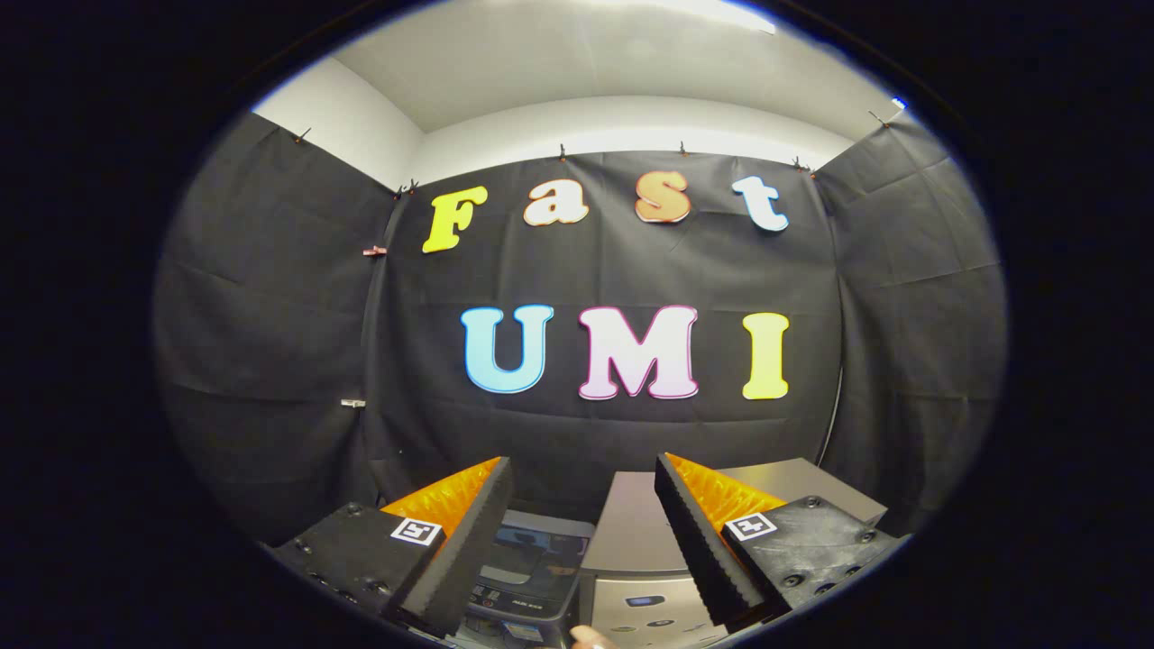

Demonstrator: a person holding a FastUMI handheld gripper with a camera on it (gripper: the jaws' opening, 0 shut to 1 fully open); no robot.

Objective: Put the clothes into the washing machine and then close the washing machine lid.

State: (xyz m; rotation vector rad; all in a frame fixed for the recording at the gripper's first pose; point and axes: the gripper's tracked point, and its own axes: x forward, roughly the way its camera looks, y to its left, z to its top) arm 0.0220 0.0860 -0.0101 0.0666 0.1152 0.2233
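The hand-held gripper (581,532) has black ridged fingers (464,550) backed in orange (each bearing a square black-and-white marker), on screwed black blocks.

The gripper (581,532) stands with its fingers spread wide, and they cover the outer parts of two appliances low between them: a dark-topped machine (532,563) and a grey box (636,541). Both are cut off below. A small pale tip (590,637) just beneath is too cropped to identify.
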